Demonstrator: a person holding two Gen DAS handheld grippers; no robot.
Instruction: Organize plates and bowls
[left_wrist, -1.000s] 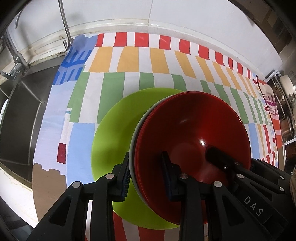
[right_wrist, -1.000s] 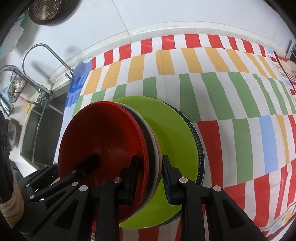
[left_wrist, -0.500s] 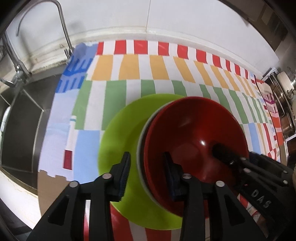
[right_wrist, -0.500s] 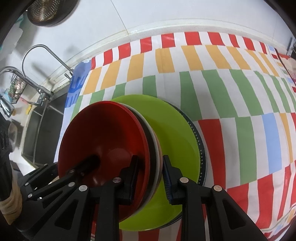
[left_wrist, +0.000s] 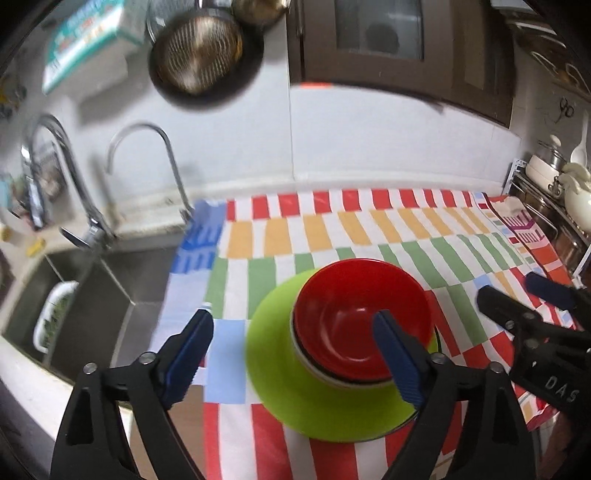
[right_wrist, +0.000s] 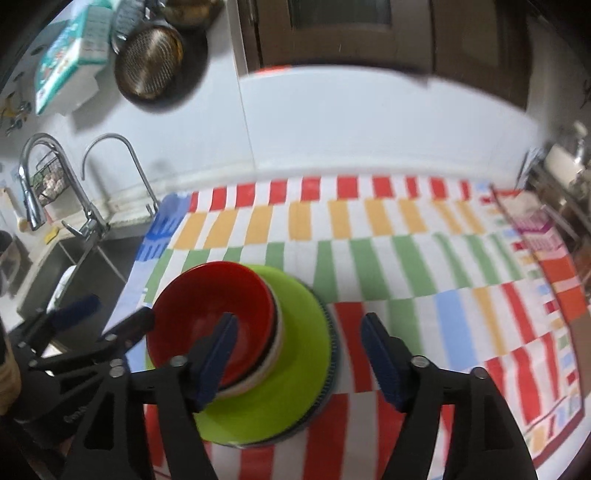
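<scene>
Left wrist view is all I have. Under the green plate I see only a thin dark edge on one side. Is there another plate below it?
Observer: Yes. A dark blue plate with a ribbed rim lies under the green plate; its edge shows along the green plate's right side.
Operator: Does the right hand-held gripper hold something? I see it only from the side.
Observer: No. The right hand-held gripper is opening its jaws, and its pads press on nothing.
</scene>
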